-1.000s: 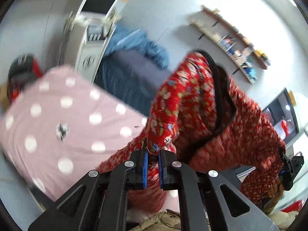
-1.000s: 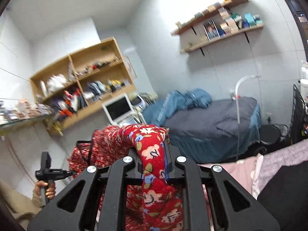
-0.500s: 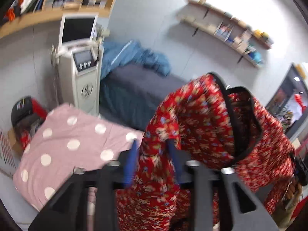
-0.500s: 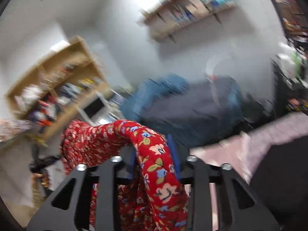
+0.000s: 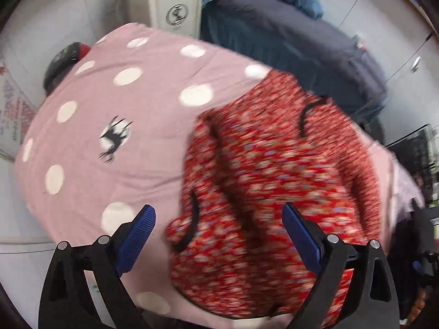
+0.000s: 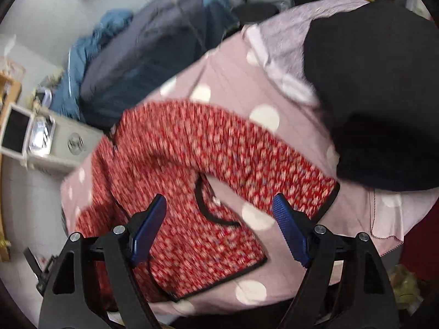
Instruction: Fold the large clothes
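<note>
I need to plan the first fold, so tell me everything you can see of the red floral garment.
The red garment is a padded-looking cloth with a small pale floral print and black trim along its edges and openings. It lies spread, slightly rumpled, on the pink polka-dot cover, one sleeve arching toward a black garment and apparently meeting its edge. Both views are blurred, so finer detail is unclear. The left gripper and right gripper hover open above it, gripping nothing.
</note>
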A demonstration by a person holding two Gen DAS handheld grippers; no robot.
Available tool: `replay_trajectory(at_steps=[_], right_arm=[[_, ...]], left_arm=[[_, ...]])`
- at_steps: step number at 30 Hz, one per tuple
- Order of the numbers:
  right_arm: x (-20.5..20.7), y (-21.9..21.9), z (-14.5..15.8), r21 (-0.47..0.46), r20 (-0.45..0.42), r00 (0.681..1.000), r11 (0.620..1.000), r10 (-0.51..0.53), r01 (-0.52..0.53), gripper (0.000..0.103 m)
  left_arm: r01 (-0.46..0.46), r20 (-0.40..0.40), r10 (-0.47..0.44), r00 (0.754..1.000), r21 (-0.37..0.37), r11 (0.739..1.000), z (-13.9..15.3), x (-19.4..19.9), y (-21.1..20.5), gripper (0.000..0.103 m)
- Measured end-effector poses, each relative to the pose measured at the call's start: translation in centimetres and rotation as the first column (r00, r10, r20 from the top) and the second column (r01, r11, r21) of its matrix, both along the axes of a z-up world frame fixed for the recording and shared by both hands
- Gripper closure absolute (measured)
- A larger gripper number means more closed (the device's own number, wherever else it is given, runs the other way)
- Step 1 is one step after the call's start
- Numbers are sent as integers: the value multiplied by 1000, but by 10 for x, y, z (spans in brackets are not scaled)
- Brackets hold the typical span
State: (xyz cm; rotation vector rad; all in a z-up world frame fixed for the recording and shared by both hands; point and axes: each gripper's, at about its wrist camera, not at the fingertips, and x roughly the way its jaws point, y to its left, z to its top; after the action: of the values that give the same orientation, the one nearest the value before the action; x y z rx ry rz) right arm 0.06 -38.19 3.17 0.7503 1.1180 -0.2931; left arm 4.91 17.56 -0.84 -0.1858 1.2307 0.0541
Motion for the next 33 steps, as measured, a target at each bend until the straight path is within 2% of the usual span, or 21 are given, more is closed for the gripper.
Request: replay_trajectory(at_steps=[3, 6, 7, 8, 10, 13, 14, 17, 18, 19, 22, 24, 26, 27, 30, 31, 32, 33], right_arm=[[15, 44, -24, -32, -76, 988, 991, 131, -134, 24], [40, 95, -43, -47, -132, 939, 944, 317, -325, 19], [50, 122, -52, -65, -165, 900, 906, 404, -419, 19], [52, 132, -61, -72, -180, 872, 878, 455, -473, 19], [64, 170, -79, -73, -241, 791, 802, 562, -592, 19], [69, 198, -102, -65, -312, 717, 739, 623, -671, 19], [69, 201, -107, -62, -325, 707, 731, 629, -679, 19], [65, 199, -121, -36, -357, 706, 746, 612, -665, 19], [63, 195, -123, -26, -361, 714, 759, 600, -651, 19], [60, 188, -126, -17, -364, 730, 780, 578, -626, 19], [54, 169, -134, 9, -369, 767, 827, 526, -563, 19], [46, 155, -139, 24, -380, 792, 860, 479, -509, 19], [39, 144, -142, 35, -389, 805, 880, 449, -474, 19], [34, 139, -144, 40, -395, 808, 887, 437, -460, 19], [21, 124, -143, 31, -402, 819, 900, 410, -435, 19], [17, 119, -143, 25, -401, 826, 906, 396, -423, 19], [13, 113, -143, 22, -401, 831, 911, 385, -412, 19], [10, 108, -143, 19, -400, 837, 916, 373, -400, 19]], left_arm=[[2, -34, -1, 999, 32, 999, -18, -6, 5, 12], [19, -18, -19, 1000, -13, 1000, -24, -16, -2, 7], [40, -13, -40, 999, -23, 999, -27, -19, -9, 7], [77, -10, -77, 997, -24, 997, -29, -24, -18, 7], [171, 0, -171, 985, -9, 985, -31, -34, -44, 7], [310, -14, -310, 951, 11, 951, -44, -47, -83, 7], [355, -23, -354, 935, 0, 935, -49, -51, -94, 7], [459, -57, -460, 886, -30, 888, -65, -59, -122, 7], [480, -68, -479, 875, -10, 877, -71, -60, -131, 7], [494, -80, -490, 868, 48, 868, -77, -60, -142, 6], [547, -107, -536, 837, 145, 825, -97, -56, -166, 6], [562, -149, -542, 827, 207, 801, -113, -52, -178, 6], [576, -148, -558, 817, 263, 774, -123, -53, -185, 7], [578, -142, -563, 814, 283, 766, -125, -54, -186, 16], [568, -136, -561, 816, 363, 738, -123, -54, -183, 57], [561, -125, -557, 821, 361, 745, -118, -53, -179, 70], [537, -104, -538, 837, 353, 766, -110, -51, -171, 81], [517, -91, -520, 849, 341, 785, -104, -49, -164, 84]])
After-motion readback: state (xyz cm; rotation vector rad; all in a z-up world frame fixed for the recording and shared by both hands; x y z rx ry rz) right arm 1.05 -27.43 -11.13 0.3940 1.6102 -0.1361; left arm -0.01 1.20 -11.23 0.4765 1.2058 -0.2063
